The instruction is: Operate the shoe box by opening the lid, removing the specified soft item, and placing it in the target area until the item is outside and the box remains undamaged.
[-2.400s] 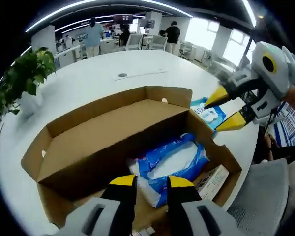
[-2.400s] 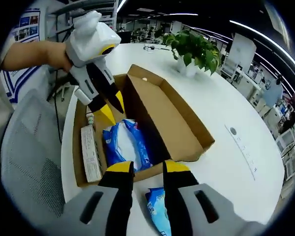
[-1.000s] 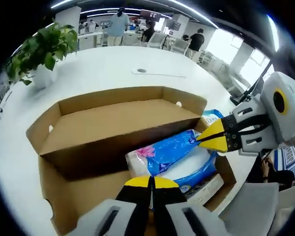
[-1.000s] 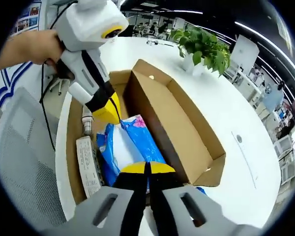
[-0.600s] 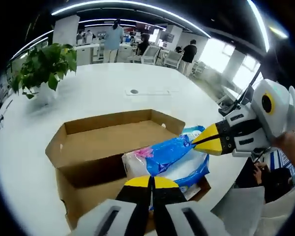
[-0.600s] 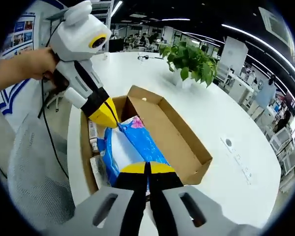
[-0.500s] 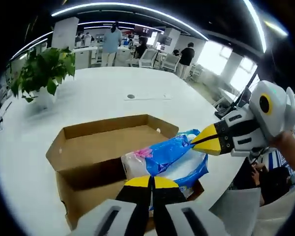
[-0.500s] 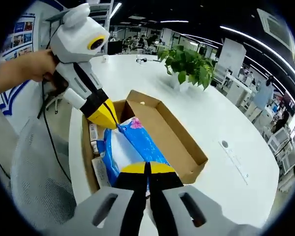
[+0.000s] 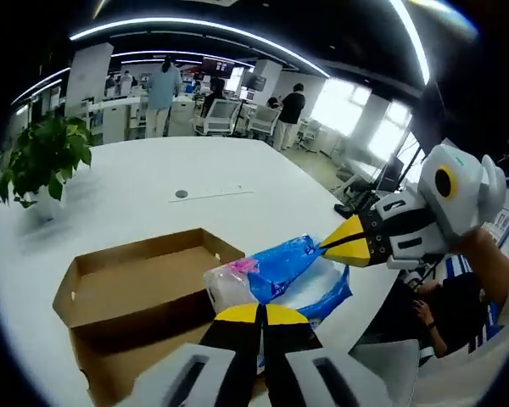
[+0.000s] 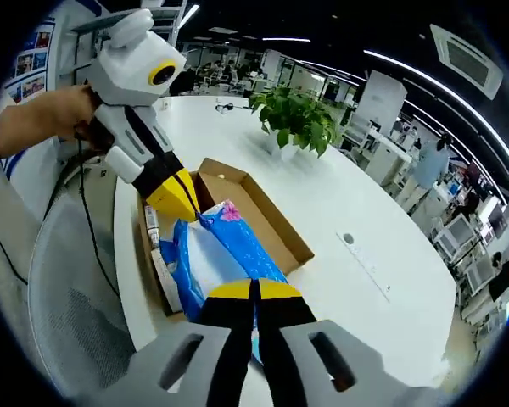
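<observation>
A soft blue and white plastic pack (image 9: 282,273) hangs in the air above the open cardboard shoe box (image 9: 127,284), stretched between both grippers. My left gripper (image 9: 259,312) is shut on its near end. The right gripper (image 9: 332,247) comes in from the right, shut on the far corner. In the right gripper view the pack (image 10: 229,248) runs from my right gripper (image 10: 253,290), shut on it, up to the left gripper (image 10: 189,210), which a hand holds. The box (image 10: 259,210) lies below on the white table with its lid folded open.
A potted plant (image 9: 41,161) (image 10: 295,119) stands farther back on the white table (image 9: 153,178). Small flat items (image 10: 153,231) lie along the box's near side. A grey mesh chair (image 10: 68,297) sits by the table edge. People stand far off in the office.
Both grippers shut on the blue pack and raised it out of the box. The box now looks smaller and lower, the cameras having risen.
</observation>
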Demonstrator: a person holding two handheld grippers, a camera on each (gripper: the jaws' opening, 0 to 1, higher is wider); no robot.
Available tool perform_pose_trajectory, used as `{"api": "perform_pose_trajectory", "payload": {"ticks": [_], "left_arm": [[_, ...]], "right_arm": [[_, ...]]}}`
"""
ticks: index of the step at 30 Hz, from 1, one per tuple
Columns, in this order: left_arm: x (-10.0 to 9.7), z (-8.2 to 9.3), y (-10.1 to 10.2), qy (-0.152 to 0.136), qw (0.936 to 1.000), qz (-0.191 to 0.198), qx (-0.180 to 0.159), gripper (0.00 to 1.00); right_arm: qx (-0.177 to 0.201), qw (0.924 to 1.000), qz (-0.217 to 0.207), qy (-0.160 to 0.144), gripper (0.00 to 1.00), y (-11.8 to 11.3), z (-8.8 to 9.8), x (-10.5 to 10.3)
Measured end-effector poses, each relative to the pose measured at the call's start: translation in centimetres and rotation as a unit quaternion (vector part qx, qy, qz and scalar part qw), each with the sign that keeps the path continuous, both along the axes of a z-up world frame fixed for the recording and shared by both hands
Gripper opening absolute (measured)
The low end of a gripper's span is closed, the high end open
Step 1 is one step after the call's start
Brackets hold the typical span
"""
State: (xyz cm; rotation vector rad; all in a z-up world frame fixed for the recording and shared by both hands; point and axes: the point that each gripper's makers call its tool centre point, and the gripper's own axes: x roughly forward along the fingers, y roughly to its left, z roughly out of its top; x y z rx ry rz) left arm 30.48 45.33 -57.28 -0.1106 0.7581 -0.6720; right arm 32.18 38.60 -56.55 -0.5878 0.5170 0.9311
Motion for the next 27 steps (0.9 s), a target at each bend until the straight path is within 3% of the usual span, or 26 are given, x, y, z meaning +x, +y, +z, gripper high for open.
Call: {"api": "perform_pose_trajectory", "payload": {"ticks": [9, 27], "left_arm": [[0.8, -0.4, -4.6, 0.007, 0.9993, -0.035, -0.01, 0.0], [2.8, -2.4, -11.6, 0.031, 0.9959, -0.077, -0.034, 0.0]], "right_arm": [[-0.016, 0.9993, -0.033, 0.003, 0.0, -4.8, -0.5, 0.5], [-0.04, 0.996, -0.079, 0.013, 0.0, -11.8, -2.7, 2.6]]}}
